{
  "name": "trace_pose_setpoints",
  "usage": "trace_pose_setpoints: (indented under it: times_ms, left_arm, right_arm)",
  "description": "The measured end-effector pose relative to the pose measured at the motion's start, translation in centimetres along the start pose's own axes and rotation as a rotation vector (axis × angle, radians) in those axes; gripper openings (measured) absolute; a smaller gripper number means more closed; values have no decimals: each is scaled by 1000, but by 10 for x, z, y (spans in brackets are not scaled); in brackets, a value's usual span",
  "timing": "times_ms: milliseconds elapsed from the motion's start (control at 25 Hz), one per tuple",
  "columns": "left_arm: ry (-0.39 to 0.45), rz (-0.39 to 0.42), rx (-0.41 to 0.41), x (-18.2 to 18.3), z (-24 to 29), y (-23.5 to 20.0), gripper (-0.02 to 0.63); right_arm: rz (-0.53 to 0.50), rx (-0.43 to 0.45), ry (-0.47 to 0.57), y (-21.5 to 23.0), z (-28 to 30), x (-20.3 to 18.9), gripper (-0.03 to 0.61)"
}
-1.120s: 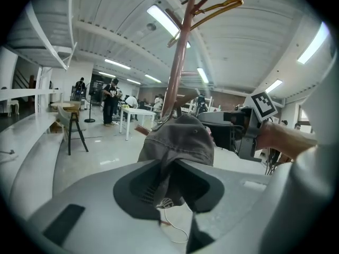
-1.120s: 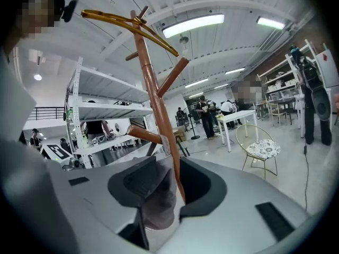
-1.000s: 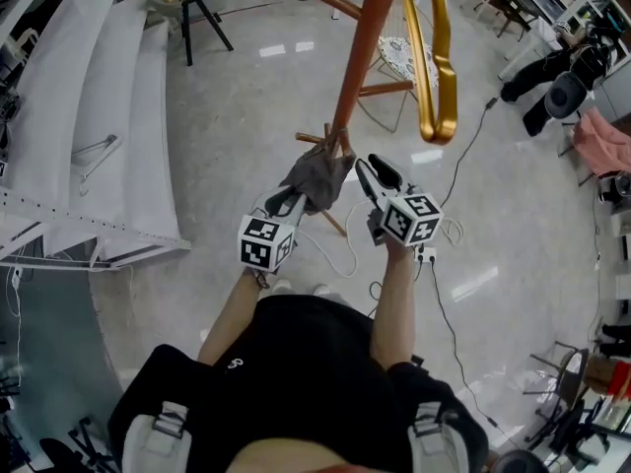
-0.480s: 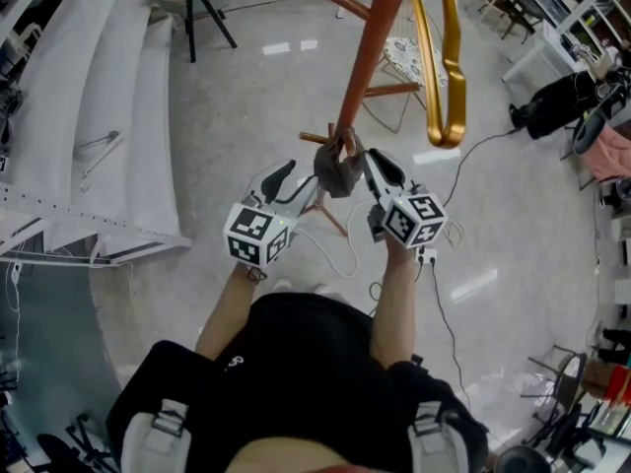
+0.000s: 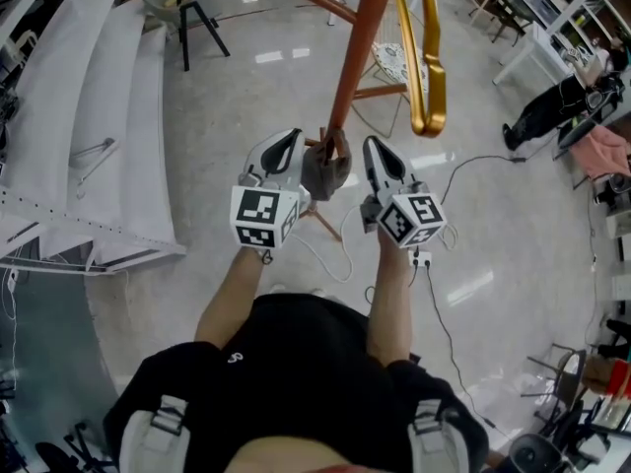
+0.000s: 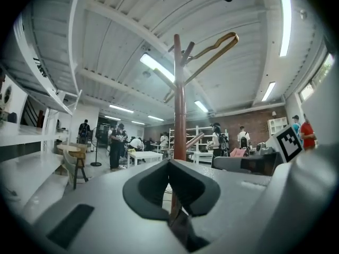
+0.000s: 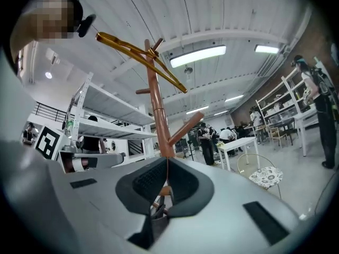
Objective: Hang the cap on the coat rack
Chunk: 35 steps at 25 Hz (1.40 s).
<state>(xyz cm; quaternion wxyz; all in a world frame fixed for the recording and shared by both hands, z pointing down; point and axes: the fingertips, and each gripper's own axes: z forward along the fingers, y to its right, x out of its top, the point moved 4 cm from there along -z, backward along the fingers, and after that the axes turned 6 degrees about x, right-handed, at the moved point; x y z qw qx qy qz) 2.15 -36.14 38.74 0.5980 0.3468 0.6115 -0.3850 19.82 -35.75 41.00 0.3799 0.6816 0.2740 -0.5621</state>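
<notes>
**Asker:** So where was the cap [image 5: 325,168] at that moment?

**Me:** It was draped over a short lower peg of the coat rack [image 5: 357,57]. Its grey cloth sagged off the peg, close against the pole. Neither of my tools had hold of it.

**Asker:** How did the tools stand?

**Me:** My left tool [image 5: 289,141] was just left of the cap and my right tool [image 5: 375,149] just right of it. Both pointed toward the pole with the cap between them. On each tool the jaws were pressed together with nothing pinched. Each tool's own view showed the pads meeting and the pole beyond.

**Asker:** Why flank it like that?

**Me:** I judged it kept me near enough to catch the cloth. It hung loose, and a soft cap on a short peg could slide off. To me the hanging itself looked done.

**Asker:** What else was around?

**Me:** A gold-coloured hanger [image 5: 427,77] hung higher on the rack, to the right and clear of the cap. On the floor a white cable [image 5: 340,259] lay near the rack's foot. A chair with a patterned seat [image 5: 396,57] stood behind the pole and a black stool [image 5: 194,13] off to the left. A white stepped structure [image 5: 108,136] ran along the left side, and a person in dark clothes [image 5: 537,116] was well apart on the right. Nothing stood between my tools and the cap, though the rack's own pegs crowded the spot.
</notes>
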Motion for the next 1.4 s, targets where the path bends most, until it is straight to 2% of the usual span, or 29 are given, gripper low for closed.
trace_pose_setpoints:
  times_ms: [200, 520, 1240, 1400]
  left_arm:
    - [12, -30, 25, -2, 10, 2, 0]
    - [-22, 0, 68, -20, 17, 4, 0]
    - [-42, -10, 35, -27, 16, 6, 0]
    - [-34, -23, 18, -24, 15, 6, 0]
  right_arm:
    - [-41, -100, 33, 8, -9, 12, -5]
    - [-84, -144, -30, 10, -17, 3, -5]
    - [-99, -131, -43, 8, -13, 0, -5]
    - [-104, -136, -15, 3, -11, 9, -5]
